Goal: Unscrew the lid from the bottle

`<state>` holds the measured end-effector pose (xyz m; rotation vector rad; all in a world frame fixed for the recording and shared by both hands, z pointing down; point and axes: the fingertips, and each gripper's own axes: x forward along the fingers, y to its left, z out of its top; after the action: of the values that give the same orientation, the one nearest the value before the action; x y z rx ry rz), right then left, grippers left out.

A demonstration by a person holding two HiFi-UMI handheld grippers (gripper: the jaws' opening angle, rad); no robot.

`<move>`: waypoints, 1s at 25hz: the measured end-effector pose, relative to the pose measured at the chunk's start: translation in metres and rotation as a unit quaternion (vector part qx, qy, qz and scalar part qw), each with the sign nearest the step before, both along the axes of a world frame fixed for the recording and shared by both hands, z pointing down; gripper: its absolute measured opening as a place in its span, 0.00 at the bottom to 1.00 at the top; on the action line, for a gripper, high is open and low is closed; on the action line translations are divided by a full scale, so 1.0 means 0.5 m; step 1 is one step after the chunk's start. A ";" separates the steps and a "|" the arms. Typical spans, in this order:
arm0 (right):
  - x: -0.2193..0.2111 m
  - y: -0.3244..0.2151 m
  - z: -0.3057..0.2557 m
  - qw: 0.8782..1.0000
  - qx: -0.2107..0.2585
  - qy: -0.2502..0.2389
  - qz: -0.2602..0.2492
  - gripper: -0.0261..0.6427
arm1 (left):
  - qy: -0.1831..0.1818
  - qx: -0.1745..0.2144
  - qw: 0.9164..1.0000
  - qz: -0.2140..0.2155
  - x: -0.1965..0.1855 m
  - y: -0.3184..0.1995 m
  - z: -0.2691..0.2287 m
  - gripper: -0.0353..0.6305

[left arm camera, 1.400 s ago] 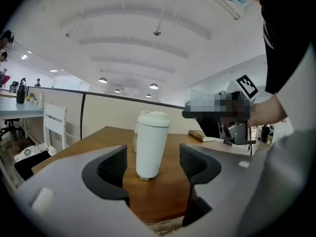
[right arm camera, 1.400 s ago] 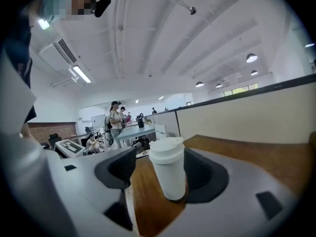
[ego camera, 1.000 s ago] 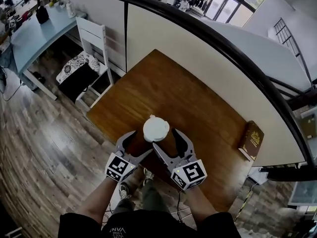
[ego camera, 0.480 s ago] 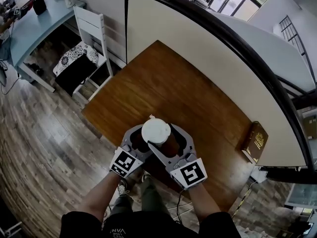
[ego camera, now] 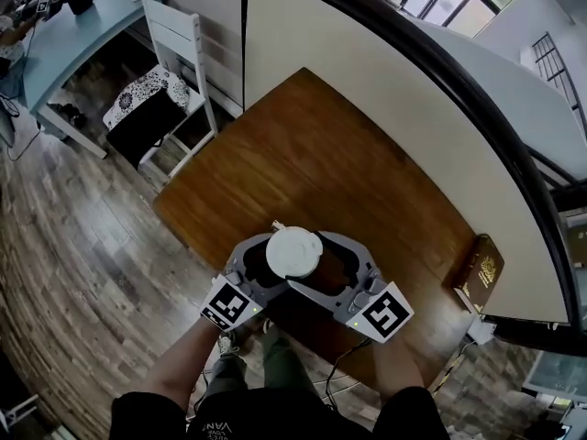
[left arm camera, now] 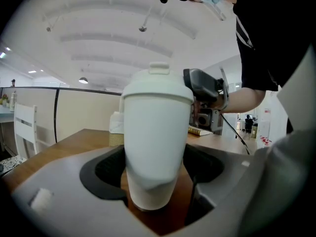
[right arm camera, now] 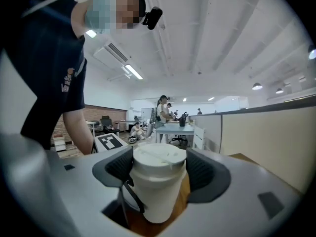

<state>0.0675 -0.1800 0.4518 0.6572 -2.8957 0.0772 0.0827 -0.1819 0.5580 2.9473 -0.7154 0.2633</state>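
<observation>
Your right gripper (right arm camera: 160, 174) has swung round, fingers (right arm camera: 207, 174) tight on the lid (right arm camera: 159, 157). The left gripper (left arm camera: 155, 171) pins the bottle (left arm camera: 155, 142), so I'd say unscrewing's started.

From the head view the round white lid (ego camera: 293, 253) hides the body of the white plastic bottle (left arm camera: 155, 147), so I can't judge jaw contact there. In the left gripper view a pale object (left arm camera: 115, 127) behind the bottle is mostly covered (I can't tell what it is). Gold print on the brown hardback book (ego camera: 477, 266), far right, is too small to read.
</observation>
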 end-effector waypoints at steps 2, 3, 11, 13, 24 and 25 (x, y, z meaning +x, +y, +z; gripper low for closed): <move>0.005 0.000 0.002 0.998 -0.002 -0.003 -0.055 0.50 | 0.001 0.003 1.000 0.003 0.003 0.000 -0.002 0.60; 0.007 0.001 0.003 0.997 -0.004 -0.004 -0.082 0.50 | 0.001 0.004 1.000 0.003 0.004 0.001 -0.002 0.60; 0.009 -0.003 0.006 0.972 -0.011 0.026 -0.235 0.50 | 0.007 0.008 1.000 0.002 0.002 -0.002 -0.009 0.60; 0.009 -0.005 0.004 0.973 -0.006 0.035 -0.229 0.50 | 0.009 0.010 1.000 -0.003 0.002 -0.004 -0.010 0.60; 0.032 0.003 -0.023 0.995 0.004 -0.042 0.095 0.51 | -0.008 0.001 0.999 -0.046 -0.008 0.000 -0.002 0.60; 0.031 0.005 -0.020 0.991 0.002 -0.046 0.123 0.52 | -0.009 0.000 0.999 -0.051 -0.008 0.000 -0.002 0.60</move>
<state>0.0832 -0.1773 0.4416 1.0340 -2.8861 0.1354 0.0787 -0.1819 0.5572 2.9003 -0.8636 0.2813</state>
